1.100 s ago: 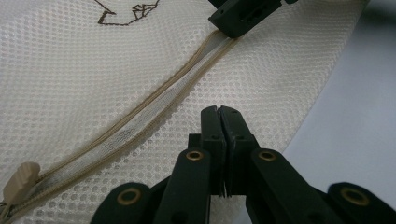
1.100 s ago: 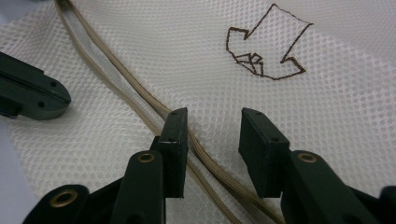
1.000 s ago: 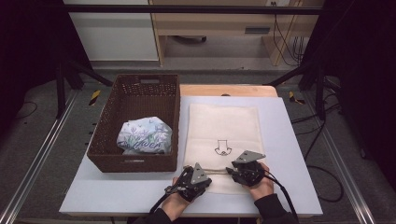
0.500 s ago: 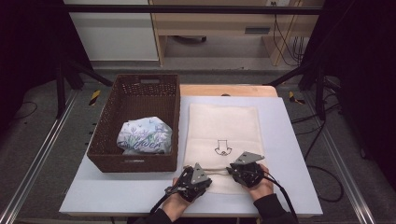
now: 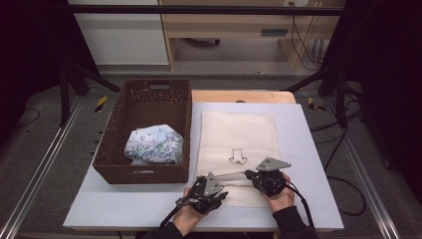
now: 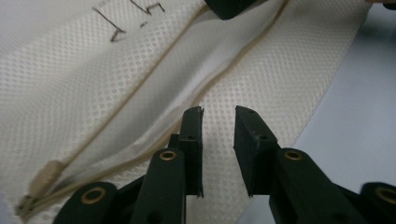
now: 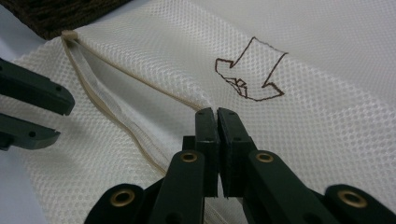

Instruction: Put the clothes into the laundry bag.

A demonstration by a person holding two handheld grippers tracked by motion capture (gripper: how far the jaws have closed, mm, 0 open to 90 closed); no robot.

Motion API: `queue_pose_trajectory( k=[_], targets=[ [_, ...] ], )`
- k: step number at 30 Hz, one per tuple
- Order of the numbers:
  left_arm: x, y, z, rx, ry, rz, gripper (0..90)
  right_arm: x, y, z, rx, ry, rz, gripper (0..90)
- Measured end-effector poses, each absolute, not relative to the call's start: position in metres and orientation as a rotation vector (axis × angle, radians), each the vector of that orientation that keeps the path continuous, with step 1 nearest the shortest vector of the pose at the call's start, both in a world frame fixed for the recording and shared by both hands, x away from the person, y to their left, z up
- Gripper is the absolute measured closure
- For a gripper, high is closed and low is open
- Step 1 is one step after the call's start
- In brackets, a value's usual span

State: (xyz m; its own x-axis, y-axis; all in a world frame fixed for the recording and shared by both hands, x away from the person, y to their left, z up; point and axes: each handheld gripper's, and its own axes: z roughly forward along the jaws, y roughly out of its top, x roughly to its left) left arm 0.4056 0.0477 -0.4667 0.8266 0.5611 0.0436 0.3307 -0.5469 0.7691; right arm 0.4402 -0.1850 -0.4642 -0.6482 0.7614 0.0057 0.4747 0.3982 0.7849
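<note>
Cream mesh, finely dimpled, makes up the laundry bag that lies flat on the white table, just right of a brown wicker basket with a crumpled printed cloth in it. From above, the bag's near edge sits between the two hands, and a small arrow drawing marks its middle. The zipper line is too fine to make out from up there.

The left gripper view brings that out: the open zipper runs slantwise across the mesh, its two tapes parted, with a tan end stop near the lower left corner. The left hand-held gripper has just been opening; its jaws stand a little apart over the mesh beside the zipper, pressing on nothing.

The right gripper view shows the arrow drawing large and clear, and a corner of the basket at top left. The right hand-held gripper has just been closing and is now clenched, its jaws meeting at the zipper's edge; whether mesh is pinched between them I cannot tell.
</note>
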Motion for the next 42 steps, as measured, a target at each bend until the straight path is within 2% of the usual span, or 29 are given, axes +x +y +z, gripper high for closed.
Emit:
queue_pose_trajectory(
  k=[3,7,14,18,27,29,32,34,38,42],
  targets=[
    [0.407,0.046,-0.459,2.187,0.635,0.414,63.2,0.440,-0.185,-0.462,1.059,2.299,1.130,87.9],
    [0.411,0.041,-0.450,2.195,0.598,0.496,47.9,0.438,-0.185,-0.459,1.061,2.291,1.147,87.9],
    [0.431,0.027,-0.451,2.231,0.602,0.583,44.5,0.435,-0.187,-0.455,1.068,2.278,1.168,88.0],
    [0.441,0.022,-0.458,2.268,0.622,0.613,50.1,0.436,-0.188,-0.455,1.056,2.282,1.168,88.2],
    [0.444,0.018,-0.461,2.279,0.623,0.648,84.1,0.436,-0.186,-0.455,1.054,2.287,1.163,87.9],
    [0.444,0.017,-0.459,2.278,0.632,0.647,85.8,0.435,-0.186,-0.455,1.046,2.272,1.160,84.4],
    [0.447,0.019,-0.455,2.257,0.657,0.615,86.2,0.434,-0.184,-0.456,1.012,2.254,1.164,64.6],
    [0.448,0.020,-0.452,2.234,0.676,0.592,86.2,0.433,-0.180,-0.459,0.992,2.253,1.136,57.6],
    [0.446,0.021,-0.447,2.227,0.679,0.588,86.2,0.436,-0.173,-0.464,0.996,2.279,1.080,55.4],
    [0.443,0.021,-0.445,2.233,0.666,0.583,86.2,0.441,-0.173,-0.467,1.007,2.258,1.008,57.4]
  ],
)
